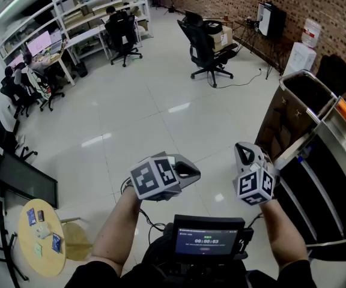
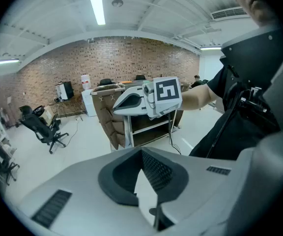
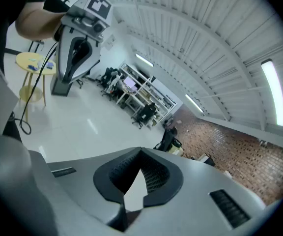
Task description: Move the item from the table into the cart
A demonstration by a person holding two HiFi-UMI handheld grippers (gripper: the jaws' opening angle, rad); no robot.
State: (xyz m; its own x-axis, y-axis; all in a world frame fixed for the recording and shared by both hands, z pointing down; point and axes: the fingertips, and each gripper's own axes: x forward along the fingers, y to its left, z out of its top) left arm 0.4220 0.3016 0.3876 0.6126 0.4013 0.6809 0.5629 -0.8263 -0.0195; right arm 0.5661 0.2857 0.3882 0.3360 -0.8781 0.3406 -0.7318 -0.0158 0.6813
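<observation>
A small round yellow table (image 1: 41, 258) stands at the lower left of the head view, with several small packets on it, among them a blue one (image 1: 56, 242). The right gripper view shows the same table (image 3: 38, 62) far off. The metal cart (image 1: 308, 138) stands to the right, its shelves dark. Both grippers are held in mid-air over the floor between them. My left gripper (image 1: 194, 171) (image 2: 141, 151) is shut with nothing in it. My right gripper (image 1: 243, 149) (image 3: 141, 151) is shut and empty too, close to the cart's near rail.
Office chairs (image 1: 206, 47) and desks with seated people (image 1: 26, 77) stand across the white floor. A brick wall (image 1: 317, 5) runs behind the cart. A black screen unit (image 1: 208, 240) hangs at the person's chest. A dark board (image 1: 23, 179) stands left.
</observation>
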